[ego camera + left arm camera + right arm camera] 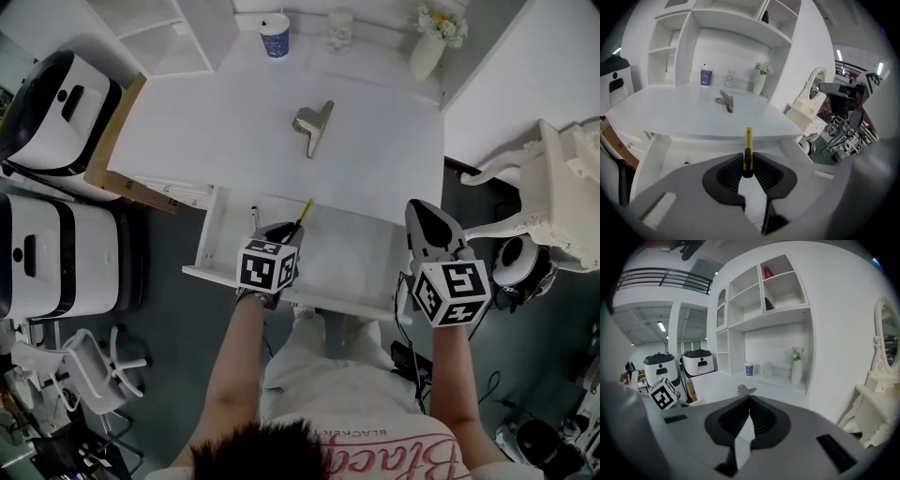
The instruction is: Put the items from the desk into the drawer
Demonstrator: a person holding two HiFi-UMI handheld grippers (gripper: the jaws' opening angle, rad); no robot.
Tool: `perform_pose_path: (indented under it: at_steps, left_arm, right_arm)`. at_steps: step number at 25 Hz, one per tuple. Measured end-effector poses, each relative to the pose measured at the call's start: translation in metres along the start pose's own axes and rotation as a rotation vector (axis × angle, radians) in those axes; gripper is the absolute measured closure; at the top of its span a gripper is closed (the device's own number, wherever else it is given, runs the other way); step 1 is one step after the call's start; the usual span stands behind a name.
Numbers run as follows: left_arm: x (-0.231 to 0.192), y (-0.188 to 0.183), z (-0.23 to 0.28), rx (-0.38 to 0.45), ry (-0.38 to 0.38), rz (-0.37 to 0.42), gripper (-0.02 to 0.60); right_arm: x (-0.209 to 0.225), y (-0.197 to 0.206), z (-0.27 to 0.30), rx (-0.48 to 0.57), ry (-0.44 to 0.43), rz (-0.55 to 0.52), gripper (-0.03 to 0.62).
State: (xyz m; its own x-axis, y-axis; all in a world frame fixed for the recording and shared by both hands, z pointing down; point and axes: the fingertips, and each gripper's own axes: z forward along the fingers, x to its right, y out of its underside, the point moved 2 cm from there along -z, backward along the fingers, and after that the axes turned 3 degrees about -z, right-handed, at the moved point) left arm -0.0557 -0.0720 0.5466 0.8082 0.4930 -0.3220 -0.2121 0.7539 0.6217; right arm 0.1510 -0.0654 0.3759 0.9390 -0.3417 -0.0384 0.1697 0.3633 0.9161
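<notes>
My left gripper (pixel 289 231) is shut on a yellow utility knife (pixel 303 213), whose tip points toward the desk, and it hangs over the open white drawer (pixel 370 246). In the left gripper view the knife (pixel 748 149) stands upright between the black pads (pixel 726 176). A silver metal clip (pixel 314 127) lies in the middle of the white desk (pixel 187 122); the clip (pixel 725 100) also shows in the left gripper view. My right gripper (pixel 427 225) is shut and empty over the drawer's right end; in its own view the right gripper (pixel 749 399) has its jaws together.
At the desk's back edge stand a blue cup (pixel 275 37), a clear glass (pixel 340 28) and a white vase with flowers (pixel 427 52). A small dark pen (pixel 253 217) lies in the drawer's left part. White bins (pixel 56 112) stand left, a white chair (pixel 553 197) right.
</notes>
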Motion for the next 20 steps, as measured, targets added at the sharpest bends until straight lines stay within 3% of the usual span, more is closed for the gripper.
perform_pose_path:
  at_steps: [7,11,20]
  left_arm:
    - [-0.014,0.036,0.028,-0.197,0.010,0.017,0.511]
    - [-0.026,0.051,0.043,-0.275,-0.031,0.016,0.510]
    - [-0.054,0.078,0.076,-0.371,-0.119,-0.097,0.509]
  right_arm:
    - [-0.014,0.019,0.010,-0.048,-0.006,0.002,0.586]
    - [-0.017,0.027,0.011,-0.074,-0.002,-0.007,0.586]
    - [-0.019,0.042,0.013,-0.113,0.012,0.001,0.585]
